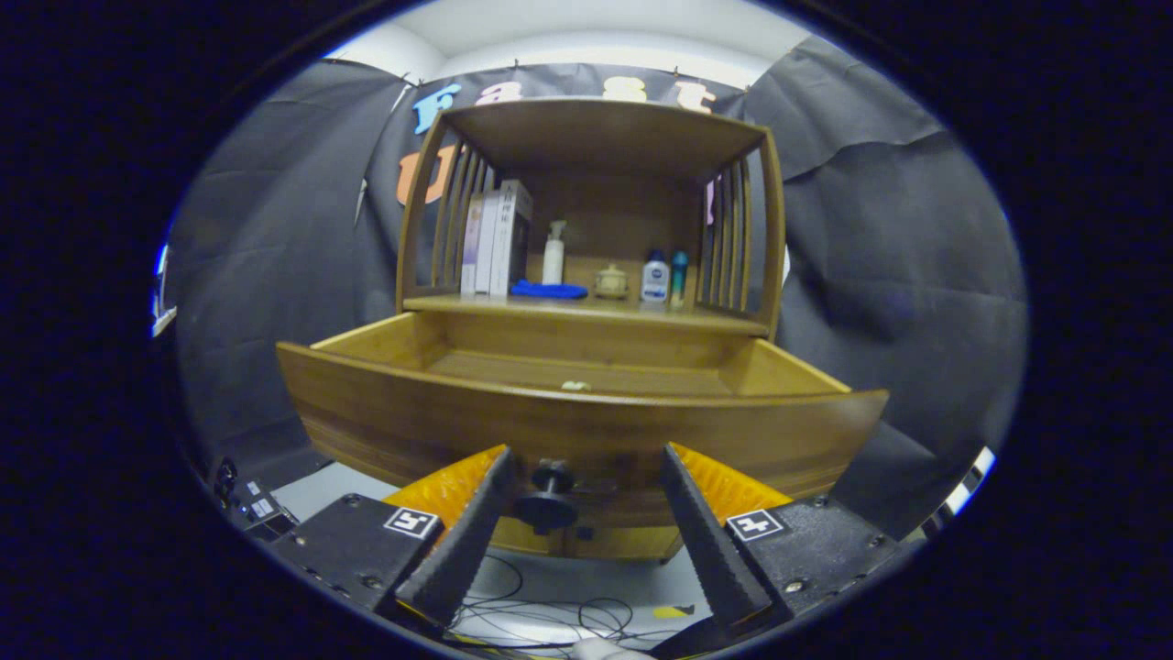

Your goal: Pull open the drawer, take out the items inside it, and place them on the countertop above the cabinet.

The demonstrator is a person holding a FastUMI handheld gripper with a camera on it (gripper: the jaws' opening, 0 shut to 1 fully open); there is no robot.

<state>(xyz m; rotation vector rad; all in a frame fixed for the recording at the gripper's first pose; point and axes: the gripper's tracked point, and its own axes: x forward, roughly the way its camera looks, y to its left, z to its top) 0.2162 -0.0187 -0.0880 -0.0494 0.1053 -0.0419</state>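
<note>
The wooden drawer of the cabinet stands pulled out toward me, its curved front just ahead of my fingers. A small pale item peeks over the front edge inside it; most of the drawer's floor is hidden. Its dark round knob sits between my two fingers, nearer the left one, with neither finger touching it. My gripper is open, its black fingers spread wide on either side of the knob. The countertop lies above the drawer, under the cabinet's roof.
On the countertop stand several things: tall boxes at the left, a blue cloth, a white pump bottle, a small jar, and two small bottles. Slatted side walls bound it. Cables lie on the floor below.
</note>
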